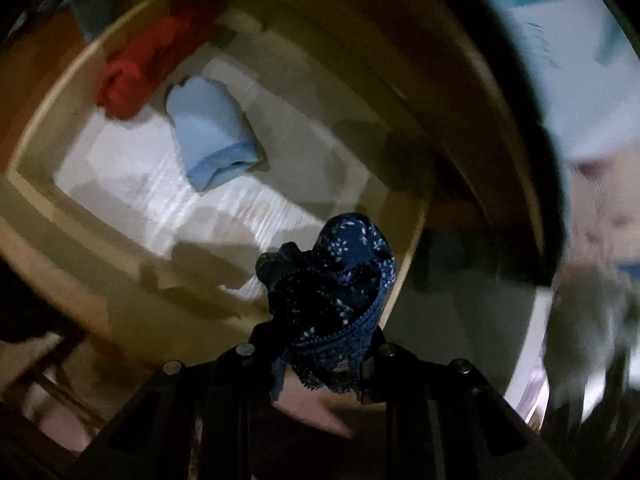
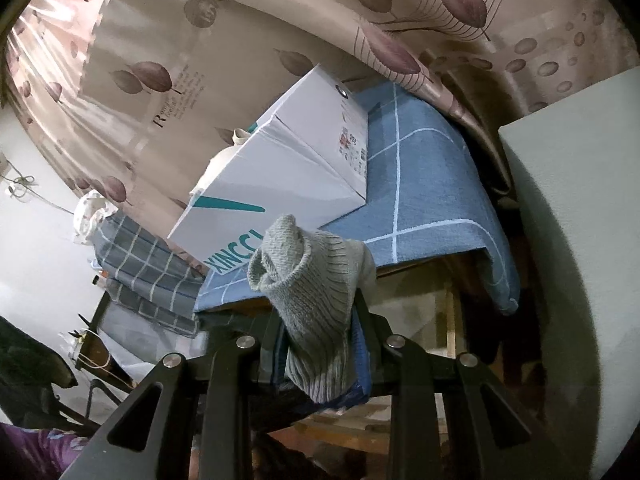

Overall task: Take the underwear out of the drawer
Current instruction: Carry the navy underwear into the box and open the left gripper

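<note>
My left gripper [image 1: 326, 320] is shut on dark blue patterned underwear with lace trim [image 1: 336, 280], held above the open drawer [image 1: 36, 184]. On the drawer's white floor lie a folded light blue piece [image 1: 208, 136] and a red bundle [image 1: 136, 68] at the far end. In the right wrist view my right gripper [image 2: 320, 320] is shut on a grey ribbed knit garment [image 2: 312, 280], with a bit of blue fabric [image 2: 362, 376] under it. The fingertips of both grippers are hidden by the cloth.
Beyond the right gripper a white cardboard box [image 2: 288, 168] rests on a blue grid-lined cloth [image 2: 420, 184] over a table. Grey checked folded fabric [image 2: 148, 264] lies to the left. A leaf-patterned curtain [image 2: 240, 40] hangs behind. A pale cabinet panel [image 2: 580, 220] stands at right.
</note>
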